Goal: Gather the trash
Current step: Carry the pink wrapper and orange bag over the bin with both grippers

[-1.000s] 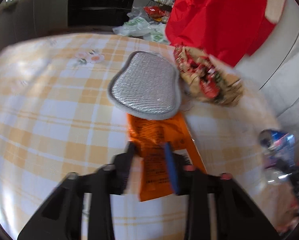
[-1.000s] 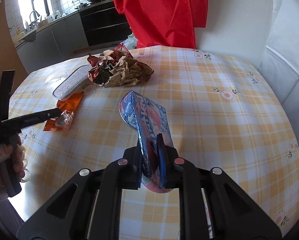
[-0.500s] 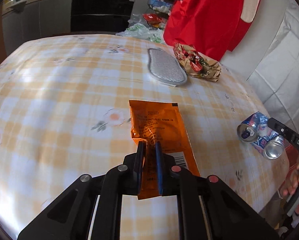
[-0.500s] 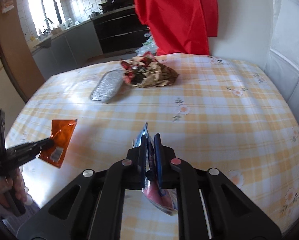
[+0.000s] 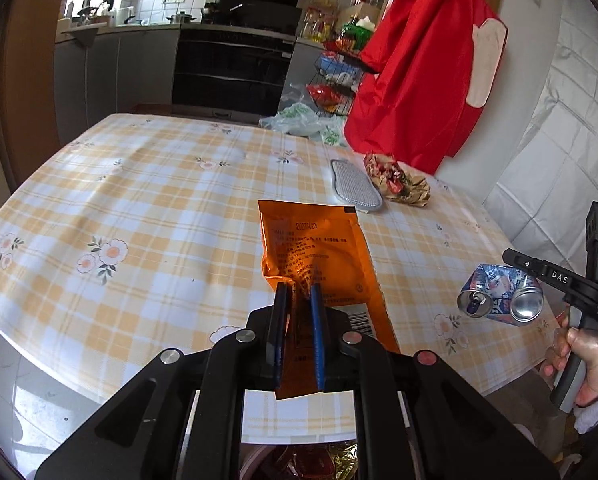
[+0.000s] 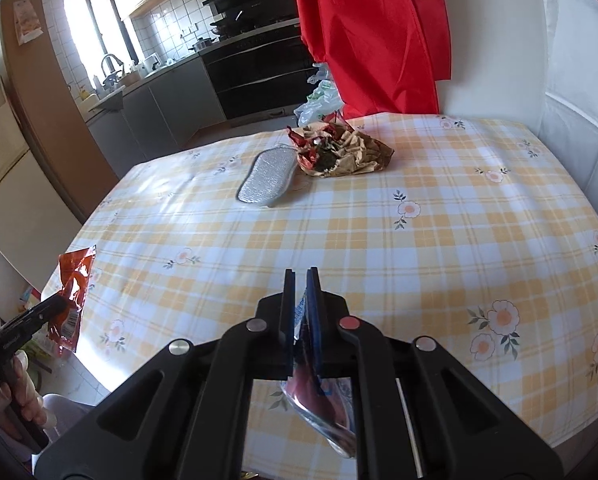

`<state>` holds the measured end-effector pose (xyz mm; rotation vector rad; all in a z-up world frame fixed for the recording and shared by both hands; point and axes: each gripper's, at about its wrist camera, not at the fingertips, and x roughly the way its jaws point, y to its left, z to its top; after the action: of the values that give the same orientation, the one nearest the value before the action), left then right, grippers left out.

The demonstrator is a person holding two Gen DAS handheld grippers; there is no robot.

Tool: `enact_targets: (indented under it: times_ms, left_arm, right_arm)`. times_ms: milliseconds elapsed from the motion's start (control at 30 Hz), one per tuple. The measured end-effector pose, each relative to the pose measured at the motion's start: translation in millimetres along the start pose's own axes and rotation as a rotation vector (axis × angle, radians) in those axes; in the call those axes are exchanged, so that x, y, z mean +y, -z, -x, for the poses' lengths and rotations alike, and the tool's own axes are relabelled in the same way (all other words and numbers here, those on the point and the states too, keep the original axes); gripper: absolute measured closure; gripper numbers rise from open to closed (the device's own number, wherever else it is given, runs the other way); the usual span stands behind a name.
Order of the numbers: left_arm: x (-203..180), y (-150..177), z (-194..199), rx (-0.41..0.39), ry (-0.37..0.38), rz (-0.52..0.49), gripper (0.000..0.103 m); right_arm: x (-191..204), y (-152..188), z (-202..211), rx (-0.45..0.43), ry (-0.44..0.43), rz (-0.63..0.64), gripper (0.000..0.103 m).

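Note:
My left gripper [image 5: 298, 290] is shut on an orange foil packet [image 5: 319, 248] and holds it in the air above the near table edge; the packet also shows in the right wrist view [image 6: 71, 300]. My right gripper [image 6: 301, 278] is shut on a crushed blue drink can [image 6: 319, 400], held above the table's near edge; the can shows in the left wrist view [image 5: 499, 294]. A crumpled brown and red wrapper [image 5: 397, 180] [image 6: 339, 152] and a silver insole-shaped pad [image 5: 355, 190] [image 6: 265, 180] lie at the far side of the table.
The table has a yellow checked flowered cloth [image 5: 139, 208] [image 6: 419, 240]. A red garment [image 5: 419, 72] hangs behind the table's far edge. Plastic bags [image 5: 303, 120] lie on the floor beyond it. Below the left gripper, something with shiny wrappers [image 5: 311, 460] shows under the table edge.
Both grippers have pulled back toward the near table edge and risen, each carrying its item. The orange packet has left the table beside the pad; the can has lifted off the cloth.

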<state>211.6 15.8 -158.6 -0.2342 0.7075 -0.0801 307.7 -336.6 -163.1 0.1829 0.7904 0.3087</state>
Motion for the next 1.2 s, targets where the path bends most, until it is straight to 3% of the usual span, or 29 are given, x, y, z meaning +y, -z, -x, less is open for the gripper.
enact_targets:
  times_ms: [433, 700, 1000, 1200]
  left_arm:
    - [11.3, 7.2, 68.5, -0.081, 0.006, -0.014, 0.092]
    - [23.1, 24.0, 114.5, -0.124, -0.014, -0.014, 0.092]
    - [30.8, 45.7, 146.7, -0.134, -0.010, -0.005, 0.092]
    - [30.0, 53.4, 162.5, -0.143, -0.009, -0.011, 0.092]
  right_arm:
    - [71.3, -14.1, 66.3, -0.082, -0.109, 0.080, 0.093]
    - [115.2, 28.2, 97.6, -0.076, -0.192, 0.091, 0.093]
    - [135.5, 74.8, 117.7, -0.042, -0.232, 0.052, 0.093]
    - [147.1, 88.4, 120.8, -0.028, -0.251, 0.055, 0.093]
